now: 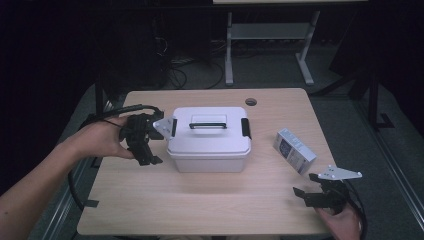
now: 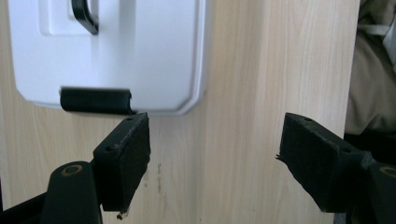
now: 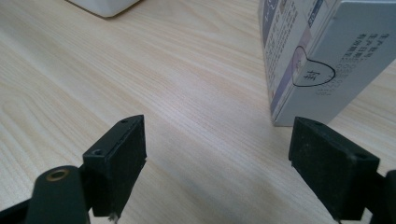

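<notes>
Left gripper (image 1: 151,135): you hold it just beside the white box's (image 1: 209,139) 9 o'clock end, fingers (image 2: 122,158) spread wide with nothing between them; in the left gripper view one finger tip sits right at the black latch (image 2: 95,100) on that end.
White box: it stands at the middle of the counter (image 1: 200,200), lid down, black carry handle (image 1: 208,121) flat on top, the left latch and the right latch (image 1: 245,127) both looking closed.
Carton (image 1: 294,150): the small printed carton lies at 3 o'clock of the box, well apart from it, untouched.
Right gripper (image 1: 312,191): you hold it at 5 o'clock of the carton, near the counter's front edge, fingers (image 3: 116,163) wide apart and empty.
Progress: barely begun, by my reading; the latches remain to be undone, the lid lifted, and probably the carton placed inside.
</notes>
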A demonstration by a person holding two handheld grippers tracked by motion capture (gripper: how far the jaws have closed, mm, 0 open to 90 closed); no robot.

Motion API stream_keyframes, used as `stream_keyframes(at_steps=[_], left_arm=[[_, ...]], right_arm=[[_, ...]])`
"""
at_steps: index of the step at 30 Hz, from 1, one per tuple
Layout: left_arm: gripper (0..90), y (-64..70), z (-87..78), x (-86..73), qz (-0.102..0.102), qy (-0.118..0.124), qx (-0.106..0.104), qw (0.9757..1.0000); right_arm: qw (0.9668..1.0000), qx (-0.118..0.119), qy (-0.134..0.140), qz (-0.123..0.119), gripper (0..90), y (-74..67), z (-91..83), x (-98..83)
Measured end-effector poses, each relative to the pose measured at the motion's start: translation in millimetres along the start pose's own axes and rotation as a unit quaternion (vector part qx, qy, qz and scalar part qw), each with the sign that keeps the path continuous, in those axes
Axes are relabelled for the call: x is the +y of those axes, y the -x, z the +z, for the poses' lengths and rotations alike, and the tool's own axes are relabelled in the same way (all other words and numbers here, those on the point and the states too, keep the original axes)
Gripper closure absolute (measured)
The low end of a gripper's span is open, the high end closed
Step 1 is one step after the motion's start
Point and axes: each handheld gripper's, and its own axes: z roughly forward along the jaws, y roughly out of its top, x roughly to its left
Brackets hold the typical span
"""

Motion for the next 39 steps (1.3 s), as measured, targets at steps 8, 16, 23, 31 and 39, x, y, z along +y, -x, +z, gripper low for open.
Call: stream_keyframes(at_steps=[8,16,23,31,39], left_arm=[[24.4,-10.4,-0.2,12.5,-0.041,0.004,0.007,0.9991],[27.2,-27.9,-7.4,14.7,-0.158,0.013,0.030,0.9868],[28.2,-38.4,-11.3,16.8,-0.240,0.032,0.045,0.9692],[27.2,-59.7,-5.9,19.4,-0.319,0.036,0.044,0.9459],[26.4,-72.8,-0.8,28.5,-0.330,0.032,0.050,0.9420]], right_arm=[[1.0000,0.000,-0.001,0.000,18.5,-0.7,0.2,0.0],[1.0000,0.001,-0.004,-0.002,18.4,-1.2,1.1,0.4],[1.0000,0.001,-0.004,-0.003,18.3,-1.6,1.9,1.1],[1.0000,0.005,-0.003,-0.007,18.3,-1.9,3.4,2.6],[0.9999,0.007,-0.002,-0.008,18.3,-1.1,4.3,3.4]])
